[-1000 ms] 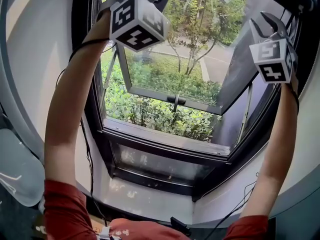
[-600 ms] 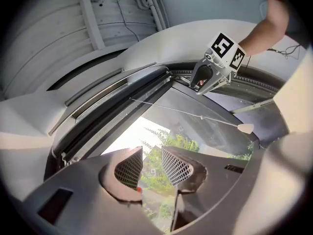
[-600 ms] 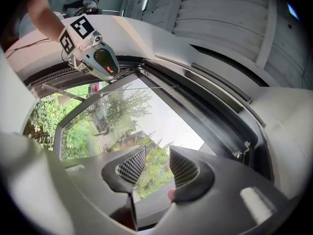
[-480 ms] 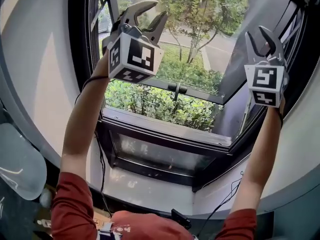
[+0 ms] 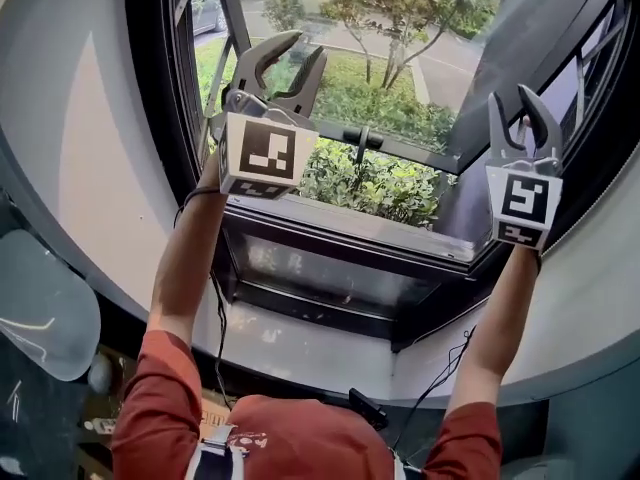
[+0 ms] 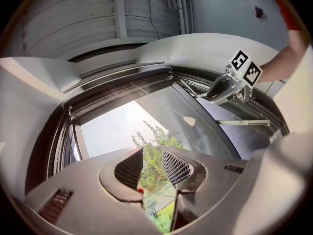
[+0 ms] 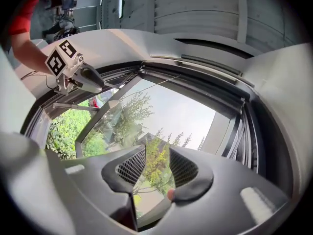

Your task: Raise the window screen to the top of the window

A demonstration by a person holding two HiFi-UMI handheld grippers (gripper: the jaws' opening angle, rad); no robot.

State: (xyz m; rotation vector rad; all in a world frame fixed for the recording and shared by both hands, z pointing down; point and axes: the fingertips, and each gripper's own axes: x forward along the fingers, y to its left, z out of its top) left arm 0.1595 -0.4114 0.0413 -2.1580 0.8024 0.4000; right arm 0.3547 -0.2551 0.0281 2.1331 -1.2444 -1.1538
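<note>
The black-framed window (image 5: 345, 230) stands in front of me with its glass sash (image 5: 400, 28) swung outward. No mesh shows across the opening. A dark rail (image 6: 120, 77) runs along the top of the frame, and a thin cord with a white tab (image 6: 189, 121) hangs below it. My left gripper (image 5: 292, 53) is held up before the left half of the opening, open and empty. My right gripper (image 5: 508, 98) is up at the right side of the frame, also open with nothing between its fingers. Each gripper shows in the other's view: the right gripper (image 6: 220, 88) and the left gripper (image 7: 88, 78).
The sash handle (image 5: 362, 138) sits mid-window on the sash's lower bar. A metal stay arm (image 6: 244, 123) braces the sash at the right. White curved walls (image 5: 90, 168) flank the frame, a dark cable (image 5: 218, 318) hangs by the sill, and green shrubs (image 5: 375, 183) lie outside.
Both grippers have come down from the top of the window to about its middle height, rolling as they sank. Their jaws stayed open and empty.
</note>
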